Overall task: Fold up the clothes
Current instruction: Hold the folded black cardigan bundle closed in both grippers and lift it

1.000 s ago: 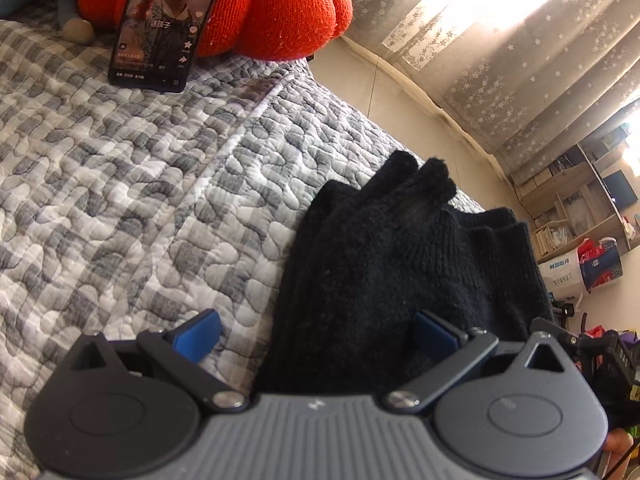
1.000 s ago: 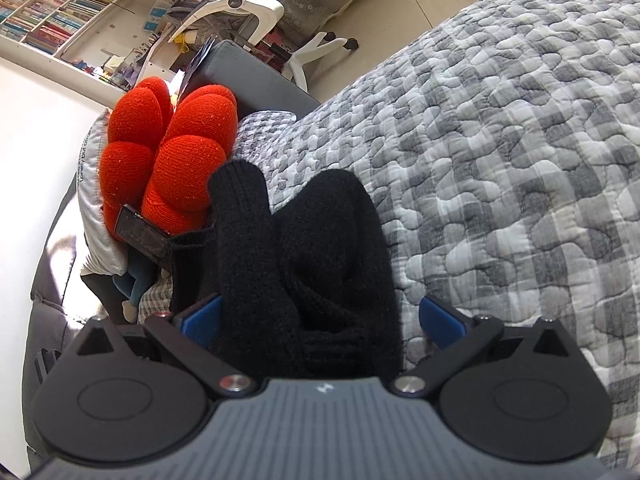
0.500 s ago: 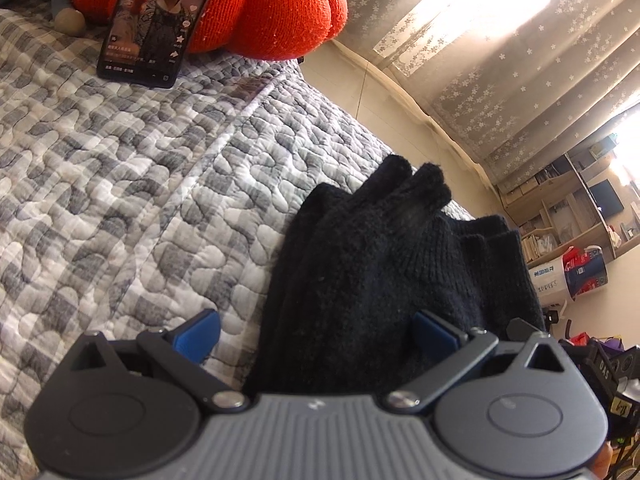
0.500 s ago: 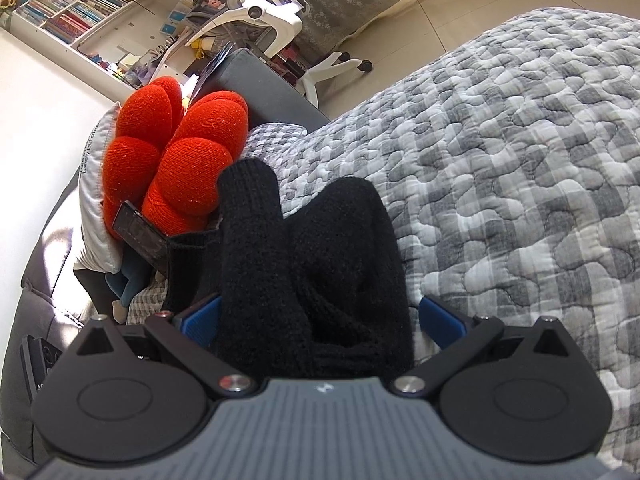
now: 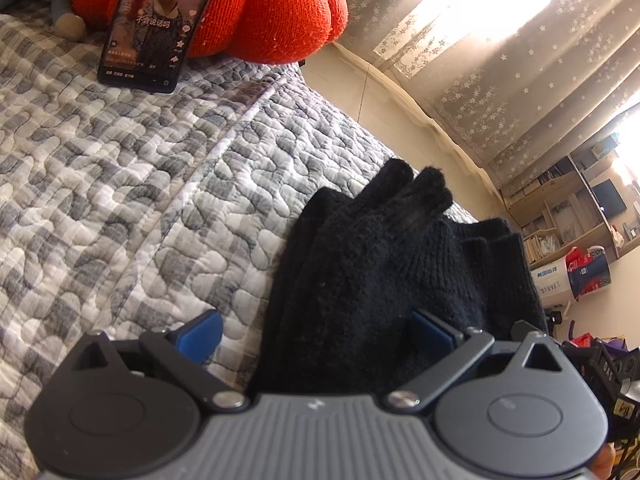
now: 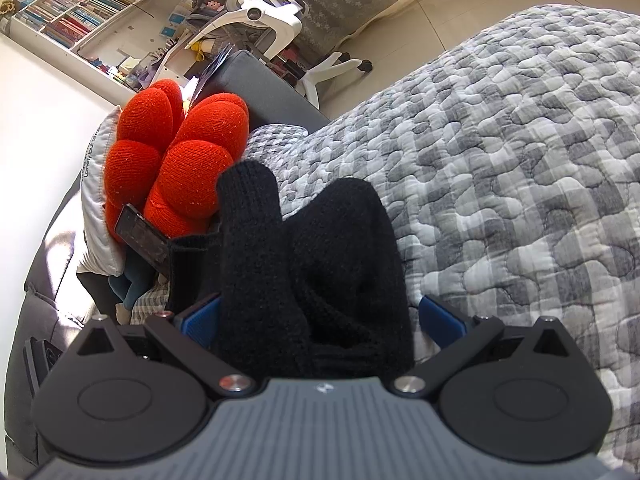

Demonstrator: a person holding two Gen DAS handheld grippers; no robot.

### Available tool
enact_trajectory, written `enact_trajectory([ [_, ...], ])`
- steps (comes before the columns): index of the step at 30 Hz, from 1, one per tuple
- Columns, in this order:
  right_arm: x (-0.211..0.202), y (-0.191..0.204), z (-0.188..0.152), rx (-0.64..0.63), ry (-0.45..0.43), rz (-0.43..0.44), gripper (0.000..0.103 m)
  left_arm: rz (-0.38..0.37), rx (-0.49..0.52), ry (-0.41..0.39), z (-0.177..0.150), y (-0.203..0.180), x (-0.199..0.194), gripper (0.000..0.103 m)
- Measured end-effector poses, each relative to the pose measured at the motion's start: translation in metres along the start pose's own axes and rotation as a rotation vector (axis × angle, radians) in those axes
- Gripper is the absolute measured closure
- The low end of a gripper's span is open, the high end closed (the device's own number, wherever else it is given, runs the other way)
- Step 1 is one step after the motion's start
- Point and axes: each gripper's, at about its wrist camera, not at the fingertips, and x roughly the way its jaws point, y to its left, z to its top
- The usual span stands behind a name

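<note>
A bunched black knit garment (image 5: 380, 272) lies on the grey-and-white quilted bedspread (image 5: 120, 180), near the bed's right edge in the left wrist view. My left gripper (image 5: 316, 332) is open around it: the right blue pad sits against the knit, the left pad is apart over the quilt. In the right wrist view the same black knit garment (image 6: 320, 248) rises between the fingers of my right gripper (image 6: 320, 320), which is open too. Its left pad touches the knit and its right pad stands just clear.
A red knitted cushion (image 5: 272, 8) with a lit phone (image 5: 156, 28) leaning on it sits at the bed's far end. Curtains (image 5: 500, 60) and floor lie past the bed edge. A white office chair (image 6: 260, 12) and bookshelves (image 6: 80, 12) stand beyond the quilt (image 6: 520, 160).
Both views have shifted slightly over the bed. The black garment stays between the open fingers of both grippers, with nothing taken hold of or let go.
</note>
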Motion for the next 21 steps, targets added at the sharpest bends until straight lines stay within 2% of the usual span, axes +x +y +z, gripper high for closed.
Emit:
enact_trajectory([
  [8, 0.000, 0.001, 0.000, -0.001, -0.002, -0.002, 0.000, -0.016, -0.010, 0.000, -0.001, 0.000, 0.000, 0.006],
  [12, -0.001, -0.001, 0.000, 0.027, -0.016, 0.002, 0.001, -0.077, -0.053, 0.007, 0.004, 0.013, 0.003, 0.010],
  [16, -0.003, -0.010, 0.002, 0.090, -0.028, 0.031, 0.011, -0.164, -0.134, 0.022, 0.009, 0.029, 0.006, 0.019],
  [17, -0.003, -0.012, 0.003, 0.101, -0.025, 0.044, 0.014, -0.184, -0.141, 0.030, 0.009, 0.030, 0.008, 0.022],
  [21, -0.002, -0.011, 0.003, 0.098, -0.032, 0.054, 0.014, -0.200, -0.114, 0.030, 0.007, 0.026, 0.013, 0.022],
])
